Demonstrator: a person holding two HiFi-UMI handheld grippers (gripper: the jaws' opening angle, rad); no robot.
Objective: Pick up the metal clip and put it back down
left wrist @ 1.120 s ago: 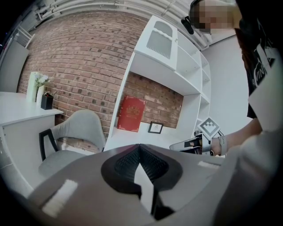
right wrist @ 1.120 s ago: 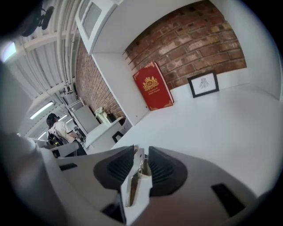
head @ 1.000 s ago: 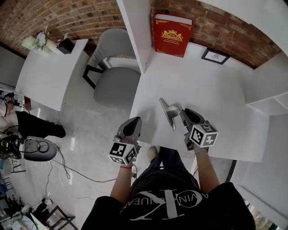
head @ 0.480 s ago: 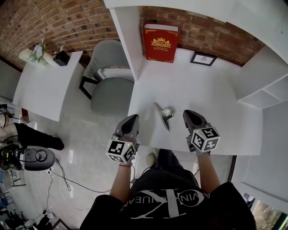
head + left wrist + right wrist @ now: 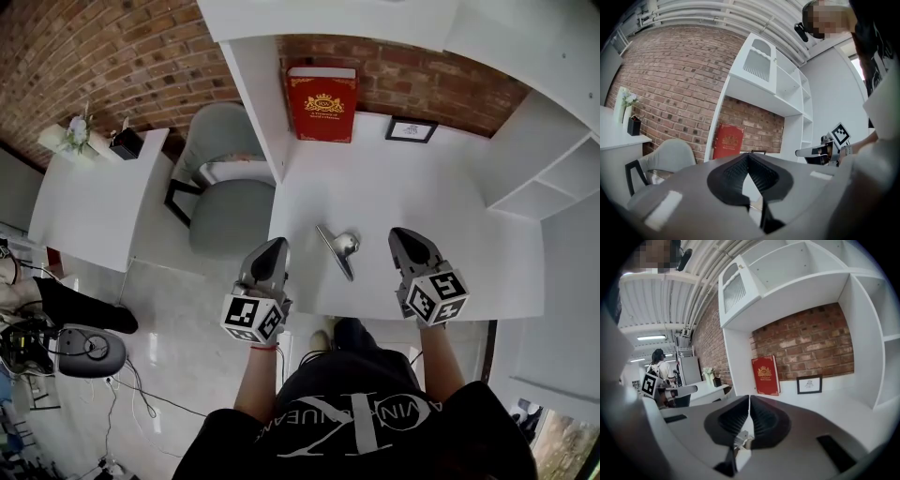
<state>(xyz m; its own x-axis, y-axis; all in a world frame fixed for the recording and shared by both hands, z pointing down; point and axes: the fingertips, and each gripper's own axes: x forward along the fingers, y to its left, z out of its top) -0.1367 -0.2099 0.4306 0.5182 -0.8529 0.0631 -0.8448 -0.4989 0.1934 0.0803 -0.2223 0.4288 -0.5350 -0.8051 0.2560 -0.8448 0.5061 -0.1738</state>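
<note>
I am holding my left tongs [image 5: 275, 249] and right tongs [image 5: 405, 236] pressed together, empty, with the metal clip [image 5: 337, 250] between them near the front edge of the desk [image 5: 441, 197], easy to reach.

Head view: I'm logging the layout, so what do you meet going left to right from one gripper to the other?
left gripper → metal clip → right gripper
</note>
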